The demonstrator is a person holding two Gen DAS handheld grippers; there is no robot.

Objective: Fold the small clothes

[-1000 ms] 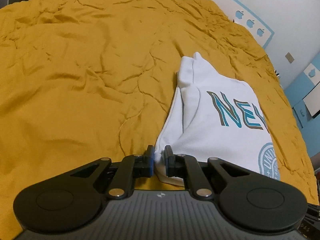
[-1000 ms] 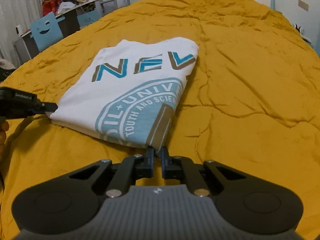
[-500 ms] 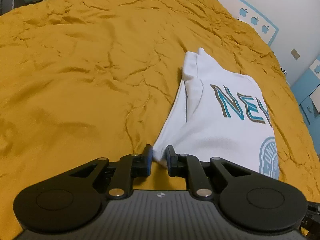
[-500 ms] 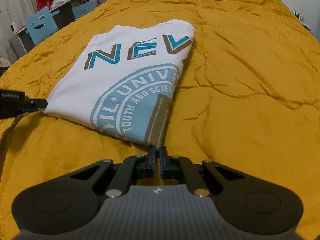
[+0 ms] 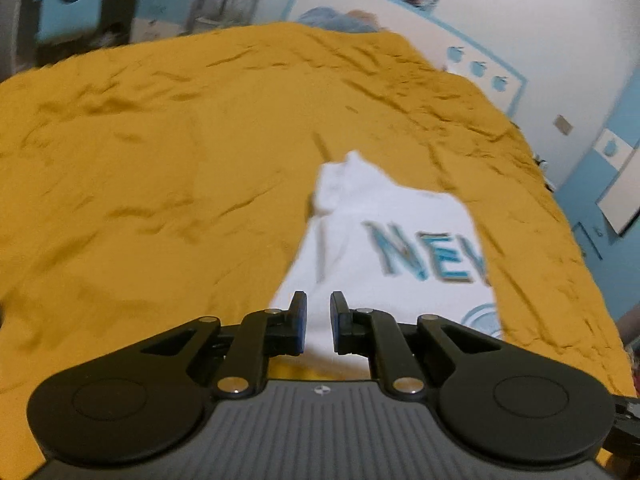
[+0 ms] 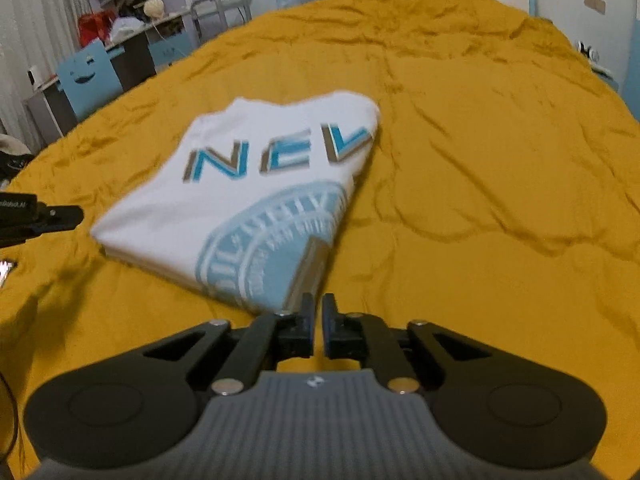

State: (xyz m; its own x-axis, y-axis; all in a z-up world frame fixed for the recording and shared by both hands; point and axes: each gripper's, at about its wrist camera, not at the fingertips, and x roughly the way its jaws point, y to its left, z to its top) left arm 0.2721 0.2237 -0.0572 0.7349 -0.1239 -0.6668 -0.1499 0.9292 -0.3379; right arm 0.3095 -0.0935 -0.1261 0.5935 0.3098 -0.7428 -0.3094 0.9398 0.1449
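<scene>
A white T-shirt (image 6: 248, 184) with blue lettering and a round blue print lies folded on the yellow bedspread (image 6: 480, 160). It also shows in the left wrist view (image 5: 384, 240). My left gripper (image 5: 318, 312) hangs over the shirt's near left corner with its jaws a small gap apart and nothing between them. My right gripper (image 6: 318, 312) is just short of the shirt's near right corner, jaws slightly apart and empty. The left gripper's tip also shows at the left edge of the right wrist view (image 6: 60, 216), clear of the shirt.
The bedspread (image 5: 160, 160) is wrinkled all around the shirt. A blue chair with a face cut-out (image 6: 88, 76) and a cluttered desk (image 6: 132, 32) stand beyond the bed's left side. A white and blue wall (image 5: 540, 40) lies to the right.
Both grippers have let go of the shirt's near corners and opened slightly. Both have lifted and drawn back a little. The shirt lies flat on the bed.
</scene>
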